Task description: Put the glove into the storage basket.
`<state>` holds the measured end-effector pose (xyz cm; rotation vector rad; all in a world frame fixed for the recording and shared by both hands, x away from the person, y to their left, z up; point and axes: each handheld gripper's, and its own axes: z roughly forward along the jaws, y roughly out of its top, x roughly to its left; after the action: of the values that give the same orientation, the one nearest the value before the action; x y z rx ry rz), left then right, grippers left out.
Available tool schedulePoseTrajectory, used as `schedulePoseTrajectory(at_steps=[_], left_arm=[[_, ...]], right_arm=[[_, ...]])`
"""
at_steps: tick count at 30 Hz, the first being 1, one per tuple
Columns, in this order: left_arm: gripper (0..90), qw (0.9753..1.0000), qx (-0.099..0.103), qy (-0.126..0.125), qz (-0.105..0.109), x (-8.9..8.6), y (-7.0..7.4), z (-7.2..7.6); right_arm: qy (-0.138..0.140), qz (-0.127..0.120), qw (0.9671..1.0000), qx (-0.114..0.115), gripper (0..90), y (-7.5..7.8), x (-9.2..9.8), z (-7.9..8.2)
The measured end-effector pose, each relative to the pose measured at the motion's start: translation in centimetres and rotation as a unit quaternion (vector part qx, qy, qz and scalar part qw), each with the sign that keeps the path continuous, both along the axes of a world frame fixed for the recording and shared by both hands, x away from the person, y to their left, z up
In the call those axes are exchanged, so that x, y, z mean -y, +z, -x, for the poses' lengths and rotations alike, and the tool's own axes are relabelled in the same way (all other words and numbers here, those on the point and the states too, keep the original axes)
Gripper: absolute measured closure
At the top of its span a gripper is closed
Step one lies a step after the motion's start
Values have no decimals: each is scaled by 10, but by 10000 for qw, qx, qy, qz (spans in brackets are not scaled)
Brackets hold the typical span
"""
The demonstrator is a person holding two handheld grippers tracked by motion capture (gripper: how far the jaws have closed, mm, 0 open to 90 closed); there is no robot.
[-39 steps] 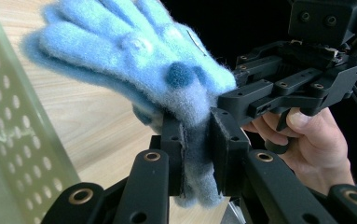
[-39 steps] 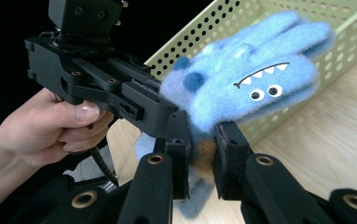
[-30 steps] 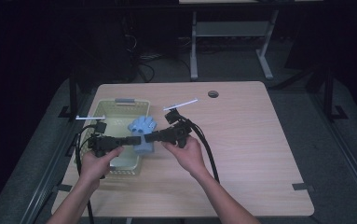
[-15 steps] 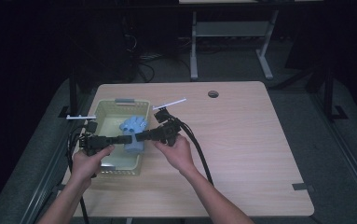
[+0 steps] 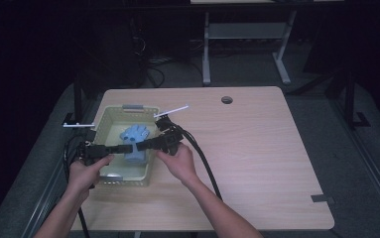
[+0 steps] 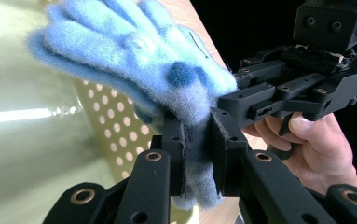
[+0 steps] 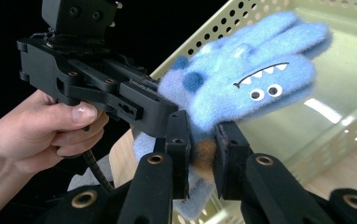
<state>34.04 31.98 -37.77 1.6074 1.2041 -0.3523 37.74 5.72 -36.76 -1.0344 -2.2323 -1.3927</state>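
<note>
Over the pale green perforated basket (image 5: 109, 130) at the table's (image 5: 257, 163) left side, both grippers hold one fuzzy blue glove (image 5: 134, 140) between them. Starting at the left, the left gripper (image 5: 121, 148) reaches in from the basket's left, its jaws closed on the glove's cuff end; in the left gripper view the fabric is pinched flat between the two black pads, nearly shut. The glove (image 6: 139, 60) fans out above those jaws, fingers spread toward the basket's dotted wall. Further right, the right gripper (image 5: 139, 147) comes from the table side and also clamps the cuff, its jaws narrowed onto the wool, as the right gripper view shows (image 7: 202, 154).

As a judgement, the job looks well advanced: the glove is lifted and hangs above the basket's inside, so what remains is lowering it, releasing both grips and drawing the grippers away. Whether it touches the basket floor cannot be told.

No brand, label or readable writing appears. The glove (image 7: 255, 70) carries only a stitched monster face: two white eyes and a jagged toothy mouth.
</note>
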Motion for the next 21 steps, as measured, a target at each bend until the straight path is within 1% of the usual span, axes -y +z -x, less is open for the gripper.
schedulePoseTrajectory(at_steps=[3,8,13,14,15,16,20,21], left_arm=[[773,10000,-14,23,2,-5,-1,1],[773,10000,-42,66,8,-11,-5,1],[773,9999,-61,105,-51,-16,-5,1],[774,9999,-78,117,-54,-17,-6,1],[774,9998,-114,127,-58,-20,-7,0],[774,9998,-131,141,-61,-21,-8,-1],[775,9997,-155,170,-104,-25,-9,-3],[775,9997,-148,160,-120,-26,-9,-4]], right_arm=[[22,-25,10000,-1,779,-2,-3,-1],[49,0,10000,-46,778,-5,-10,-2],[79,-52,9999,-53,778,-10,-15,-5],[100,-54,9999,-93,778,-11,-18,-6],[103,-46,9999,-118,778,-12,-19,-7],[119,-34,9999,-92,778,-13,-21,-7],[106,-8,9999,-94,778,-15,-26,-10],[107,-38,9999,-109,778,-16,-27,-11]])
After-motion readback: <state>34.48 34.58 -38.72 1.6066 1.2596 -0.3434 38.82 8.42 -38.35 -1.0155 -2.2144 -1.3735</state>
